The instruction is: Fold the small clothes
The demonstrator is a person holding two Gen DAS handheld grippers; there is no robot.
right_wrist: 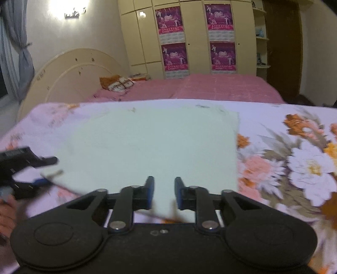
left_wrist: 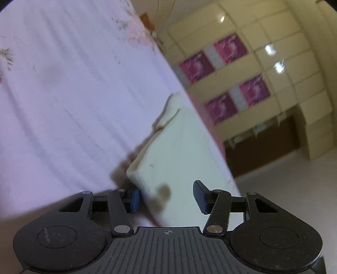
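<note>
Looking from the left wrist, the left claw (left_wrist: 168, 197) is spread apart around the near edge of the pale green cloth (left_wrist: 179, 151), not squeezing it. The cloth lies on the flowered sheet (left_wrist: 63, 94).

From the right wrist, the right claw (right_wrist: 164, 194) is a little apart above the cloth (right_wrist: 147, 143), gripping nothing. The left claw (right_wrist: 45, 170) reaches in at the cloth's left edge.

The cloth (right_wrist: 147, 143) is showing a pale mint green, plain, with what may be a faint brownish stain (left_wrist: 163, 190), though blur is making that unsure. The sheet (right_wrist: 294, 160) under it is showing lilac-white with peach, white and orange flowers and grey-brown leaves. The blanket (right_wrist: 221, 88) behind is looking pink. The wardrobe (right_wrist: 195, 35) is appearing cream, carrying magenta posters (right_wrist: 220, 16). Both grippers are showing black, with blue pads (right_wrist: 150, 195).
</note>
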